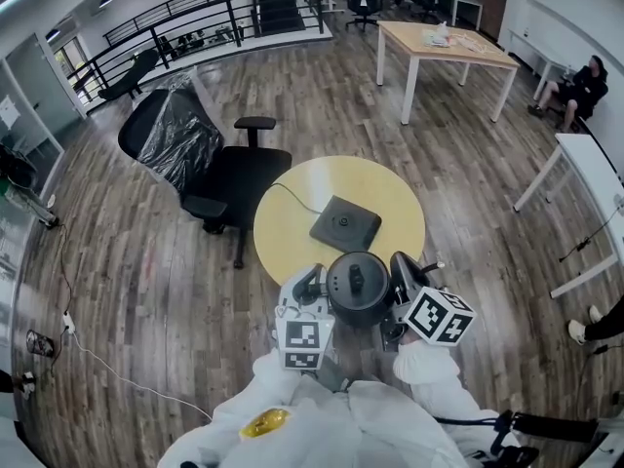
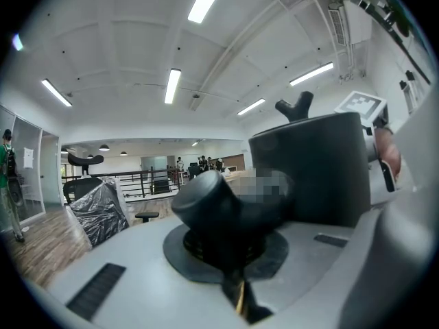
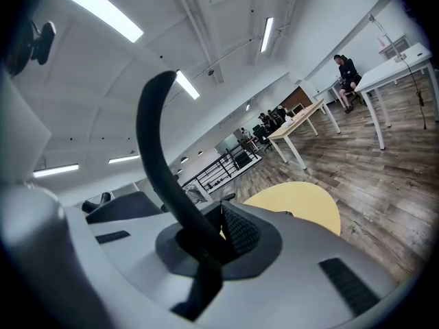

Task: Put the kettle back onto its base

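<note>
The black kettle [image 1: 358, 286] hangs over the near edge of the round yellow table [image 1: 292, 232], held from both sides. Its flat dark base [image 1: 344, 224] lies on the table just beyond it, with a cord running off to the left. My left gripper [image 1: 317, 289] is shut on a rounded black part on the kettle's left side [image 2: 206, 201]; the kettle's body [image 2: 309, 170] fills the right of the left gripper view. My right gripper [image 1: 400, 283] is shut on the kettle's curved black handle [image 3: 159, 156], with the yellow table [image 3: 302, 201] showing beyond it.
A black office chair [image 1: 239, 178] and a plastic-wrapped chair [image 1: 174, 135] stand left of the table. A wooden table [image 1: 444, 42] is at the back, a white table [image 1: 585, 164] at the right. A person [image 1: 580, 86] sits far right. A railing [image 1: 195, 18] runs behind.
</note>
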